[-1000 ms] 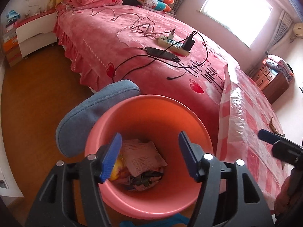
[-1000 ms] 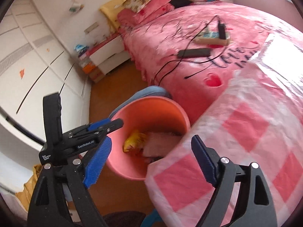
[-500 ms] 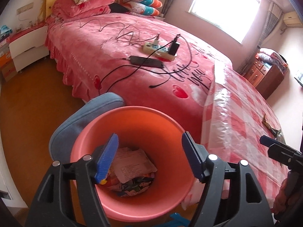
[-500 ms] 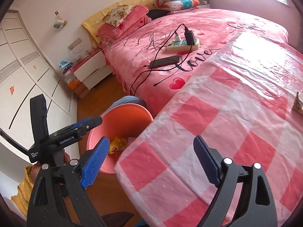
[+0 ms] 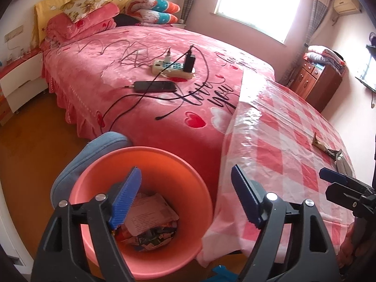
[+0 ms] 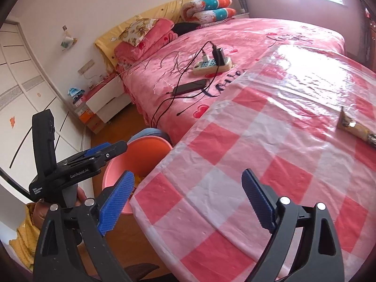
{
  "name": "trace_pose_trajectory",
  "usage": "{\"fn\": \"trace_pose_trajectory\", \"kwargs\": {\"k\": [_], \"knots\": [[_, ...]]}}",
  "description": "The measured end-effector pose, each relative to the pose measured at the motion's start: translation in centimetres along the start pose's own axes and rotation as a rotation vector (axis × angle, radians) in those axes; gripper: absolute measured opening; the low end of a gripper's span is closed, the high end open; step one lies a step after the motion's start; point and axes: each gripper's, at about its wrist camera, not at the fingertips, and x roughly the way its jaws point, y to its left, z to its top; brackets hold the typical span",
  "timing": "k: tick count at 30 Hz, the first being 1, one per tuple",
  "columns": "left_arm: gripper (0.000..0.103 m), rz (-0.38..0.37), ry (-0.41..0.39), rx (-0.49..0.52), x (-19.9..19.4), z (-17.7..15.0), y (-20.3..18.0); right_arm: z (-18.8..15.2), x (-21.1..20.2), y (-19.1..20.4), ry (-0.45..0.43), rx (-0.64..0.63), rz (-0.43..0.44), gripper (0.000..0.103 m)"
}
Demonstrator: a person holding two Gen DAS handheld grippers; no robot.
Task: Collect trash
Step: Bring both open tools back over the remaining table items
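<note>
We hold left tool (image 5: 185, 199) over bin (image 5: 192, 176), jaws just widened, empty; right tool (image 6: 185, 202) wide, empty, facing wrapper (image 6: 352, 127) on bench (image 6: 235, 164).

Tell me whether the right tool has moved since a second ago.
Yes. The right tool, open and empty, jaws just widening, has swung from the orange bin over the checked plastic sheet, toward the wrapper.

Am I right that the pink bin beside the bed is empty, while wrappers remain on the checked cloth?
Not quite: the pink bin is not empty. The left wrist view shows paper and wrappers lying in its bottom. The rest holds: wrappers remain on the checked cloth.
</note>
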Motion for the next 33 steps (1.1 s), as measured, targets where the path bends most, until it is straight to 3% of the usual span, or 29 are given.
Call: {"fn": "trace_pose_trajectory", "kwargs": {"k": [33], "knots": [[0.082,-0.158,0.029,0.248,0.0,-0.1,-13.7,-2.8,-8.1,-6.7,-0.13,0.076,-0.123,0.092]]}}
